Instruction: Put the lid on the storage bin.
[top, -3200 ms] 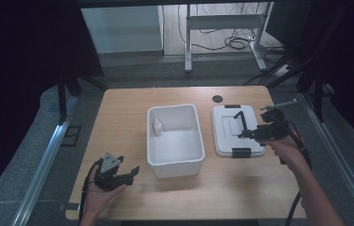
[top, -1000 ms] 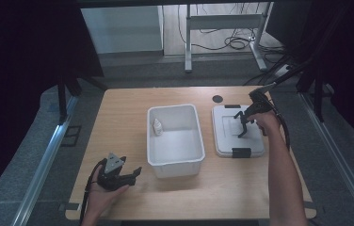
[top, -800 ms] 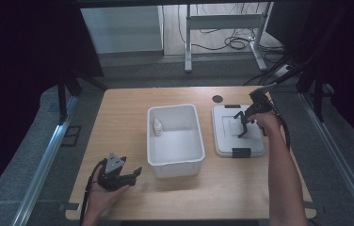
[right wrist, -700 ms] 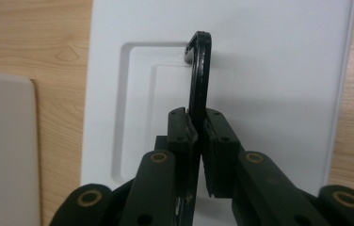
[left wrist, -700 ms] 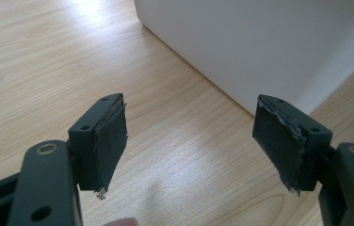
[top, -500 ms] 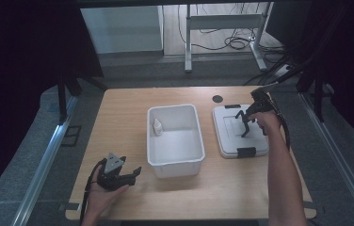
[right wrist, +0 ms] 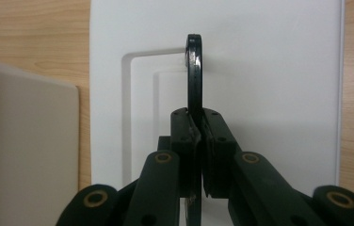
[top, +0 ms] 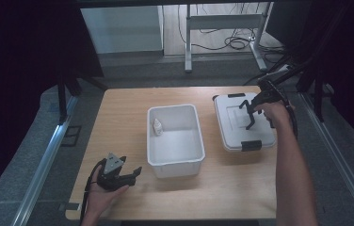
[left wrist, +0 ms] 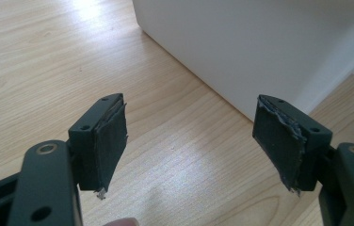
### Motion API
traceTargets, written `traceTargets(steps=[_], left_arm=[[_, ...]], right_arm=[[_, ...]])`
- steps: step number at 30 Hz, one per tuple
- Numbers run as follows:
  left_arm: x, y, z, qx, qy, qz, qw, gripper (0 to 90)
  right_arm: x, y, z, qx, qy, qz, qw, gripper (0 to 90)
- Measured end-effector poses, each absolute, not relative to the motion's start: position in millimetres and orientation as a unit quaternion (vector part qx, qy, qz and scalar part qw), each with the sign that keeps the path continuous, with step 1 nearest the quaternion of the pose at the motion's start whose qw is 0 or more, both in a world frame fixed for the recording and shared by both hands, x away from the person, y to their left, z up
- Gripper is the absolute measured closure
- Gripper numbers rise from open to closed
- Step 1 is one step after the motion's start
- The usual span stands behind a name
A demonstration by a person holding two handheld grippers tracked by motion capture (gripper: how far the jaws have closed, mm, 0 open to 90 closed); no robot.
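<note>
Count first: one open white bin, one small bottle inside it, one white lid w/ two black latches and one black handle, two grippers, one table.

Far left — left gripper sits low at the table's near-left corner, held in a hand, close to the front edge. Bare wood all round it to the left and behind; the bin is just to its right, apart from it. In the left gripper view the jaws stand wide apart w/ nothing between them, only wood grain below and the bin's white wall ahead; worn pads, not touching the bin.

Centre: bin stands mid-table, long side running front to back. Bottle is upright against the bin's left wall, nearer the back; rest of the bin floor is bare. Narrow strip of wood between bin and lid.

Right — lid lies flat, its right edge near the table's right edge, one latch at the back, one at the front. Right gripper comes down on the lid's middle. Right gripper view: jaws pressed together on the thin black handle, which stands up on edge from the lid's recessed panel. Bin corner shows to the left in that view.
</note>
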State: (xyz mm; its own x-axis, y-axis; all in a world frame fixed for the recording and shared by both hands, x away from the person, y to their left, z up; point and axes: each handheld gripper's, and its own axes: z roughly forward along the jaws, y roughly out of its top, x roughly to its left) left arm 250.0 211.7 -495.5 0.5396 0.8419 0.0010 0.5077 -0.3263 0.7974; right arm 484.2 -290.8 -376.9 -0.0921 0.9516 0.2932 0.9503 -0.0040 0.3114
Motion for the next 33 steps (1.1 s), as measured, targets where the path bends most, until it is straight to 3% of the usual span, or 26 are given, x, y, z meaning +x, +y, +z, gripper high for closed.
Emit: traceTargets(steps=[14,33], left_arm=[[249,215,-494,0.78,0.435,0.214,0.396,26.9],[247,219,-491,0.776,0.438,0.215,0.4,26.9]], right_arm=[[460,-270,-317,0.655,0.716,0.242,0.014,85.7],[447,-245,-286,0.64,0.722,0.263,0.011,86.0]])
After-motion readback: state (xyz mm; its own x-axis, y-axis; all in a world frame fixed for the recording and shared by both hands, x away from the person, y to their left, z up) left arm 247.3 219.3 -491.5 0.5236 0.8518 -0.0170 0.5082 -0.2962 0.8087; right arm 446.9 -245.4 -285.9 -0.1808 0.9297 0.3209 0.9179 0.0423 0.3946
